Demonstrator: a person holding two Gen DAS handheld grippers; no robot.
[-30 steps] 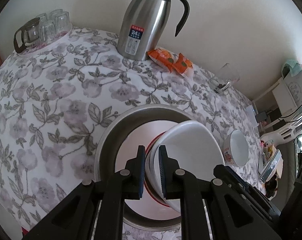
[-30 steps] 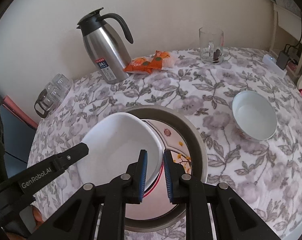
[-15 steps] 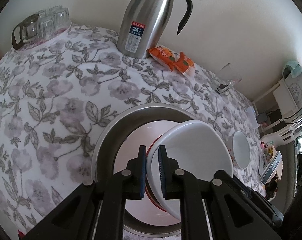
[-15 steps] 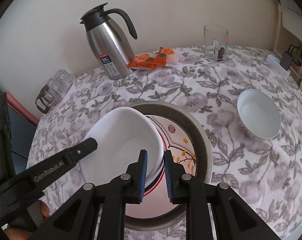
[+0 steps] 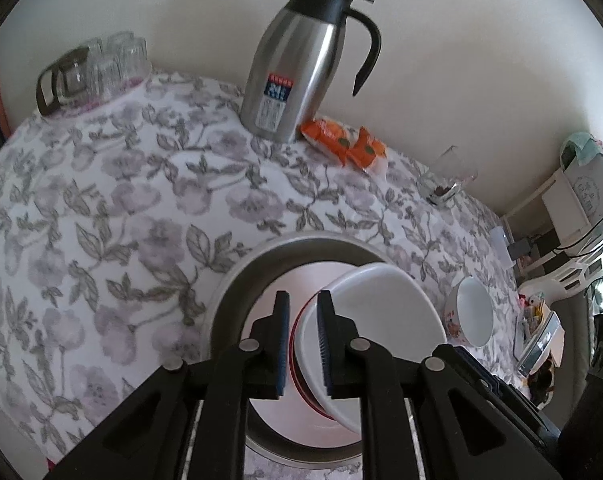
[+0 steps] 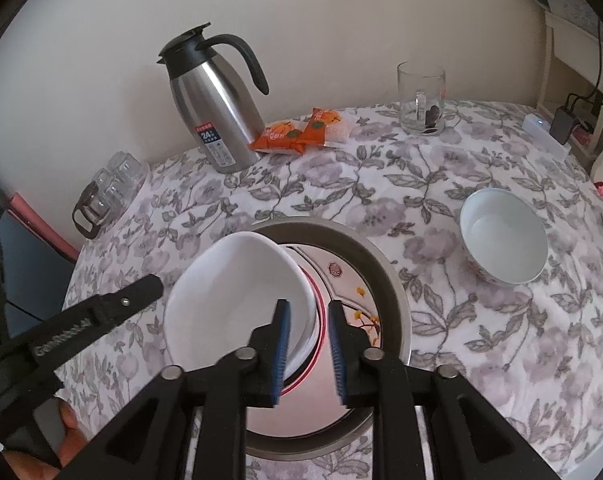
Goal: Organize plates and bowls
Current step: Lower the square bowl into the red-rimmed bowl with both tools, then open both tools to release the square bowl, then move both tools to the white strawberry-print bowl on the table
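A white plate [image 5: 377, 320] [image 6: 237, 296] is tilted over a red-rimmed patterned plate [image 6: 341, 304] that lies in a round metal tray [image 5: 237, 280] [image 6: 393, 292]. My left gripper [image 5: 303, 340] is shut on the white plate's left rim. My right gripper [image 6: 309, 344] has opened; its jaws stand on either side of the white plate's right rim with a gap showing. A white floral bowl [image 6: 503, 236] [image 5: 471, 316] sits on the tablecloth to the right of the tray.
At the back stand a steel thermos jug [image 6: 215, 100], orange snack packets [image 6: 297, 130], a glass mug [image 6: 421, 98] and a cluster of glasses [image 6: 109, 188] at the left edge. A shelf with cables [image 6: 577, 120] is at the far right.
My right gripper's jaws have spread apart from the white plate's rim. Both grippers have pulled back and up a little. The left gripper still grips the plate.
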